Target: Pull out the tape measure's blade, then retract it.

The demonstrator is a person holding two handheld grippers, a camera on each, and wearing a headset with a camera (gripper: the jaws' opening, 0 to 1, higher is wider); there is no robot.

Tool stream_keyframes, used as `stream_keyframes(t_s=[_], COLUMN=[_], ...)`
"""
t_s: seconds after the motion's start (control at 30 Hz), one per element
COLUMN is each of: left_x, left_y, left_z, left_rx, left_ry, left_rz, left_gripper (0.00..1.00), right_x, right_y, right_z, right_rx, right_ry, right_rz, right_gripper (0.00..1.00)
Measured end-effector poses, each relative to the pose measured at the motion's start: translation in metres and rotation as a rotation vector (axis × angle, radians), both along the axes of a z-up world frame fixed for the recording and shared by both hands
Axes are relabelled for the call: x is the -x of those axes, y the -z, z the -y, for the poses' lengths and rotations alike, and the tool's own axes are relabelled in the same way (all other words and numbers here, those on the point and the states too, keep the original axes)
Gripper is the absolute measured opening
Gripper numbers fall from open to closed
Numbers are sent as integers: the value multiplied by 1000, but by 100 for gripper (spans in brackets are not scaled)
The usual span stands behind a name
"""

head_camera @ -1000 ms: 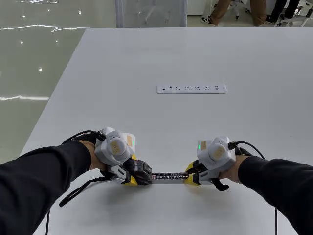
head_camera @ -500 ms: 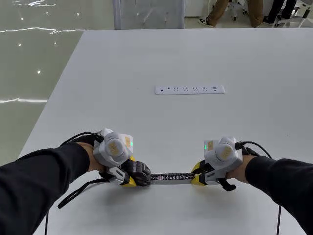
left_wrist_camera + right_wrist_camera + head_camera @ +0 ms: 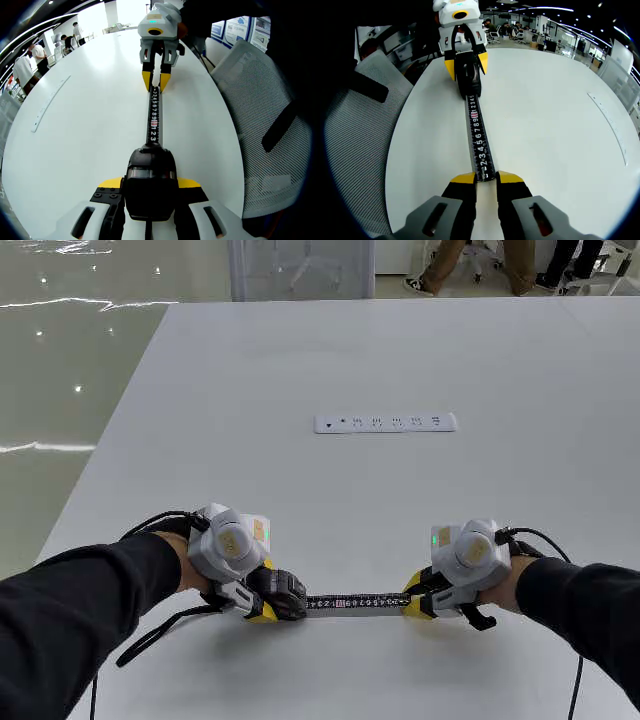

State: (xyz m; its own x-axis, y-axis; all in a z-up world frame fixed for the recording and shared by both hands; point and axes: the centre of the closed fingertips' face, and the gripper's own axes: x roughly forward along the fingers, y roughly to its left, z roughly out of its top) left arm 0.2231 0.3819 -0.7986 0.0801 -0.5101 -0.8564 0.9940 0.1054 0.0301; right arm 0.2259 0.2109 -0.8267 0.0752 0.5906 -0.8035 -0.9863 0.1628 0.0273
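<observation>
Though broad and bare, probably slick under a sliding case: white table (image 3: 400,350), glossy, with the work at its near edge. Off that edge, a mesh chair (image 3: 270,135), clear of the pull line. Well apart across the top, a power strip (image 3: 385,424); no obstacle along the blade's run.

Clamped between the jaws of the left gripper (image 3: 466,64): the tape measure's case (image 3: 150,172), black, chunky, rigid, likely the heavy part, best held across its flat sides. Pressed together on the blade's free end: right gripper (image 3: 486,178). Stretched flat on the table between the two, partly out: blade (image 3: 355,601), thin, springy, easily kinked by a twist, likely quick to snap back; best pinched at the tip and fed home slowly.
</observation>
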Motion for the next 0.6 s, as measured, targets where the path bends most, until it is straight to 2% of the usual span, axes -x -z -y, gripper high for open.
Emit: stream_keyframes(t_s=[0.6], left_x=[0], left_y=[0], left_z=[1], left_rx=[7], left_ry=[-11], left_rz=[-3], left_gripper=[34], right_x=[1], right_y=[-2], right_z=[28], right_rx=[14], right_ry=[24], right_rz=[4], right_gripper=[11])
